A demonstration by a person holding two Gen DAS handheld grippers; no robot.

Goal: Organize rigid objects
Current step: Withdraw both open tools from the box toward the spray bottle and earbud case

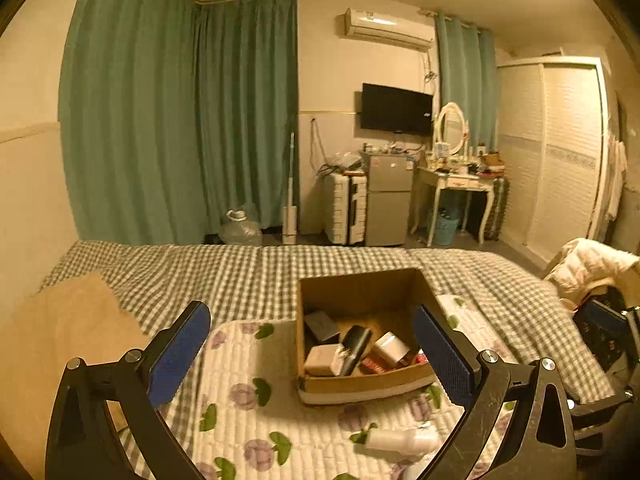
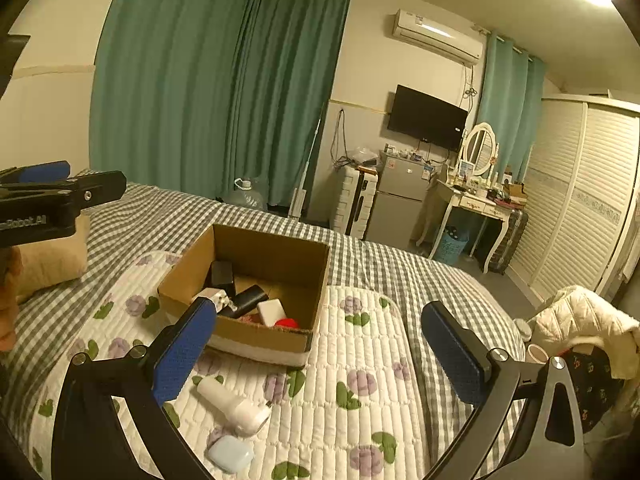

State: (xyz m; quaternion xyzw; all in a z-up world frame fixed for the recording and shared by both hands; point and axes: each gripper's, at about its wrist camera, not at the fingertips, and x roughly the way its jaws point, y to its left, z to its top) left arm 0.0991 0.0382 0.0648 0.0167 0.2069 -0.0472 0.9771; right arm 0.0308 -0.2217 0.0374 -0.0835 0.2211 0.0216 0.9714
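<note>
the right gripper (image 2: 320, 356) stands spread wide with nothing between its blue pads, pointing down across the bed. the left gripper (image 1: 312, 354) is spread the same way and also empty; from the right wrist view its body shows at nine o'clock, held up beside the other, well apart from the objects.

just ahead of the right gripper, at about seven o'clock in its view, a white bottle (image 2: 234, 404) lies on its side on the flowered quilt (image 2: 360, 420), and a pale blue case (image 2: 231, 454) lies just beside it, nearer the camera. these two look like the things not yet put away, so the wide jaws suit a reach for either.

beyond them, toward eleven o'clock, sits the open cardboard box (image 2: 248, 334) on the quilt. it already holds a black charger, a dark remote-like piece, a white block and something red, lying loose and overlapping. its open top faces up, easy to drop things in.

further out: the checked bedcover (image 2: 400, 272), a tan pillow (image 2: 52, 260) at nine o'clock, green curtains and a fridge at the far wall.
</note>
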